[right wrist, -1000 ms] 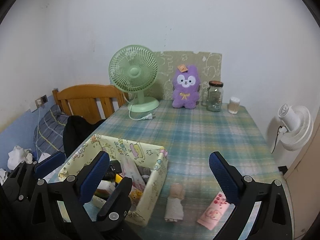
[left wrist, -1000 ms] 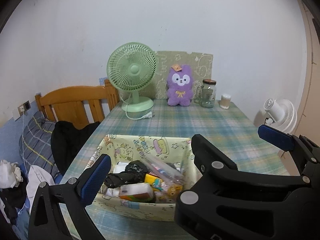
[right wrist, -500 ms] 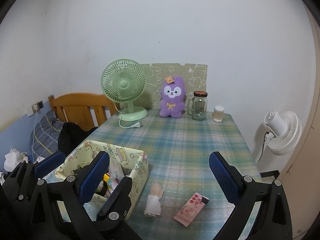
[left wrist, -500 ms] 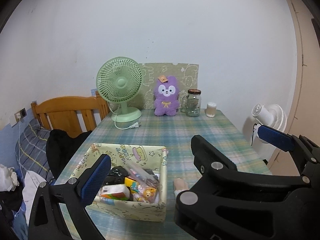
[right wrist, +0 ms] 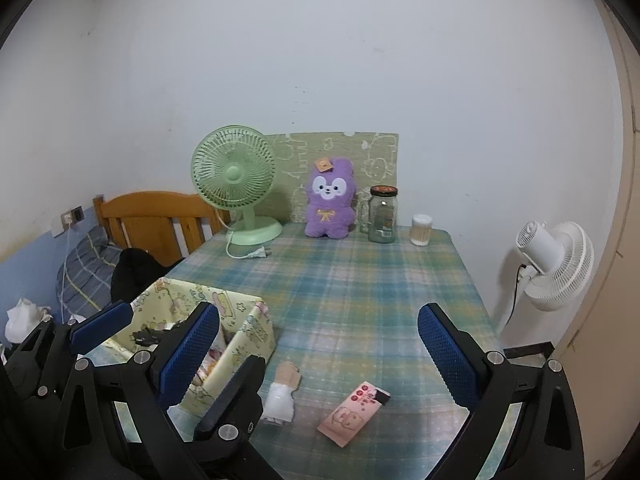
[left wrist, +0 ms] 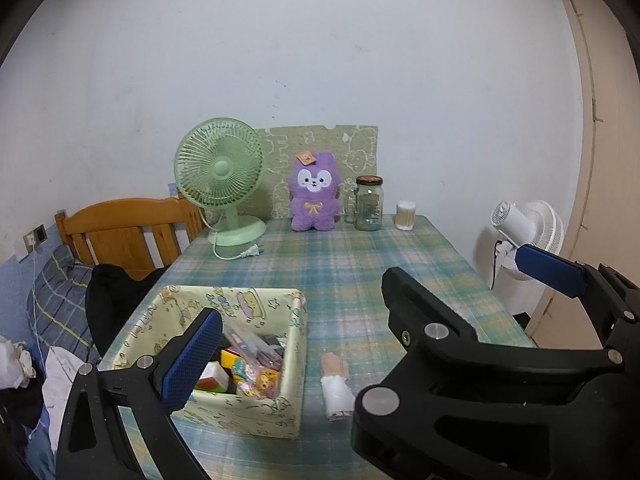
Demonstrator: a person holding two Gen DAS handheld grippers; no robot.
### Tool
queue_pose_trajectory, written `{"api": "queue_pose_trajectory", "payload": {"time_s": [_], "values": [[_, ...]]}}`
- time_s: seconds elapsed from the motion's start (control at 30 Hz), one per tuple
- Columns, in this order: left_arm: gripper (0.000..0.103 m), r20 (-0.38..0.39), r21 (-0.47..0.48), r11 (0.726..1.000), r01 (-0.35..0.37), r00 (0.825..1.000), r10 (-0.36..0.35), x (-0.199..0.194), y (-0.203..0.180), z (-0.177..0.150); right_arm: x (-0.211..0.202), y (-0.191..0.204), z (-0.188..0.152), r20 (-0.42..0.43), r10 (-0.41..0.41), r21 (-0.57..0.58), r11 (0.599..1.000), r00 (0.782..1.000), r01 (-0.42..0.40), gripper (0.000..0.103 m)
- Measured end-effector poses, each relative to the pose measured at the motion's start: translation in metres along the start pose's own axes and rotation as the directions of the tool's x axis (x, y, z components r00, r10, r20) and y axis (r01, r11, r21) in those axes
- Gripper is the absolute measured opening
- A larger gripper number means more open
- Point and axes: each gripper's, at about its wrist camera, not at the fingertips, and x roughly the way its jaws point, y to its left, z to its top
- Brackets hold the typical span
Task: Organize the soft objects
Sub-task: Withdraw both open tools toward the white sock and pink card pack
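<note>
Both grippers [left wrist: 360, 328] [right wrist: 320, 344] spread, empty, above the table [right wrist: 360, 280]. Next, probably: pinch the rolled sock [right wrist: 282, 394], seemingly cloth, beside the box [left wrist: 298, 360].

We hold the right gripper [right wrist: 320, 354] wide open above the near edge of the plaid table [right wrist: 360, 280] — nothing sits between its blue pads [right wrist: 444, 354]. The left gripper [right wrist: 160, 334], also spread open, hovers over the yellow fabric box [right wrist: 248, 340]. Just beside the box lies a small rolled white-and-peach cloth [right wrist: 282, 394]; a pink packet [right wrist: 354, 408] lies near it, apart. At the far edge stand a green fan [right wrist: 236, 184], a purple plush [right wrist: 330, 200], a glass jar [right wrist: 383, 214] and a small white container [right wrist: 421, 230].
</note>
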Motion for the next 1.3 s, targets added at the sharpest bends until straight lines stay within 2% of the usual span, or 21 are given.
{"api": "queue_pose_trajectory", "payload": {"time_s": [0.47, 0.83, 1.13, 1.3], "values": [[0.1, -0.059, -0.027, 0.999, 0.044, 0.997, -0.046, 0.027, -0.023, -0.023, 0.014, -0.027, -0.026, -0.017, -0.038, 0.032, 0.999, 0.999, 0.038, 0.101], [0.099, -0.097, -0.001, 0.998, 0.07, 0.993, -0.07, 0.051, -0.043, -0.041, 0.034, -0.051, -0.052, -0.066, -0.042, 0.067, 0.997, 0.997, 0.047, 0.1], [0.093, -0.158, -0.007, 0.999, 0.034, 0.987, -0.034, 0.075, -0.046, -0.061, 0.06, -0.059, -0.075, -0.143, -0.06, 0.077, 0.995, 0.988, 0.071, 0.097], [0.085, -0.194, 0.003, 1.0, -0.006, 0.981, 0.007, 0.088, -0.047, -0.069, 0.076, -0.063, -0.087, -0.193, -0.048, 0.102, 0.992, 0.98, 0.069, 0.096]]}}
